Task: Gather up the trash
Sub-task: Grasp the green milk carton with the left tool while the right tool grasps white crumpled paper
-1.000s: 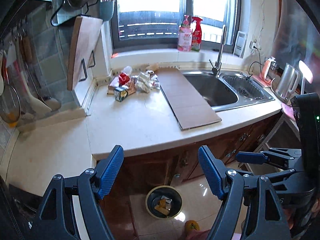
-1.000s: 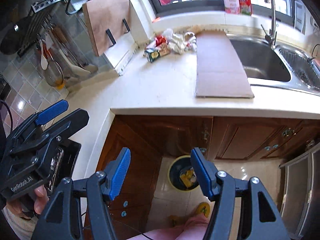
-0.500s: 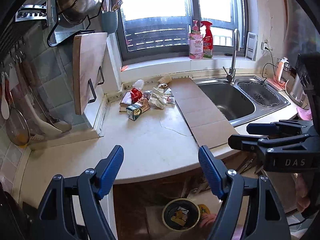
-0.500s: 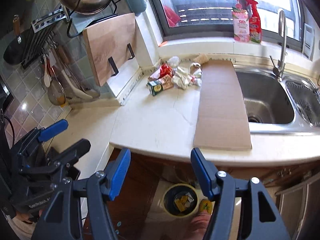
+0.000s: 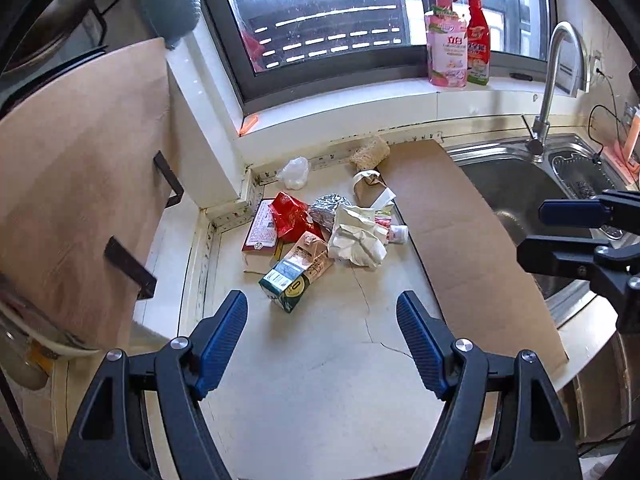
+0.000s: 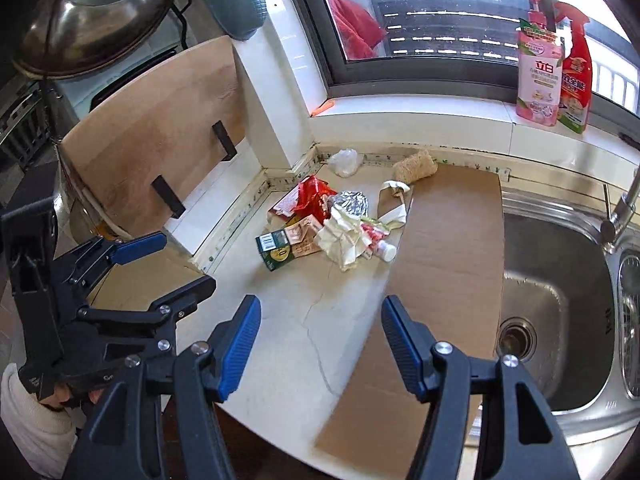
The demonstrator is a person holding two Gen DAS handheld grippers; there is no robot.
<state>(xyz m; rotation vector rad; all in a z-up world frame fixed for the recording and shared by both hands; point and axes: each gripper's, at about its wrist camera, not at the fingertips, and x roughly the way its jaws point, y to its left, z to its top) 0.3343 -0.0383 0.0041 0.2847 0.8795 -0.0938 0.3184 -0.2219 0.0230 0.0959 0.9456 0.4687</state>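
Observation:
A pile of trash lies in the back corner of the white counter (image 5: pixel 320 380): a green drink carton (image 5: pixel 296 276) (image 6: pixel 280 249), crumpled white paper (image 5: pixel 356 236) (image 6: pixel 340 240), a red wrapper (image 5: pixel 290 216) (image 6: pixel 314 196), foil (image 5: pixel 328 208) (image 6: pixel 352 202) and a clear plastic bag (image 5: pixel 294 172) (image 6: pixel 344 162). My left gripper (image 5: pixel 322 330) is open and empty, above the counter just short of the carton. My right gripper (image 6: pixel 320 338) is open and empty, further back over the counter front; it also shows at the right edge of the left wrist view (image 5: pixel 568 232).
A long cardboard sheet (image 5: pixel 460 232) (image 6: pixel 444 272) lies beside the pile, over the sink's edge. The steel sink (image 6: pixel 560 300) and tap (image 5: pixel 552 80) are right. A wooden cutting board (image 5: pixel 76 168) leans at left. Two bottles (image 5: pixel 456 52) stand on the windowsill.
Both grippers moved up and forward from over the floor bin to above the counter, closing in on the trash pile. Both stayed open.

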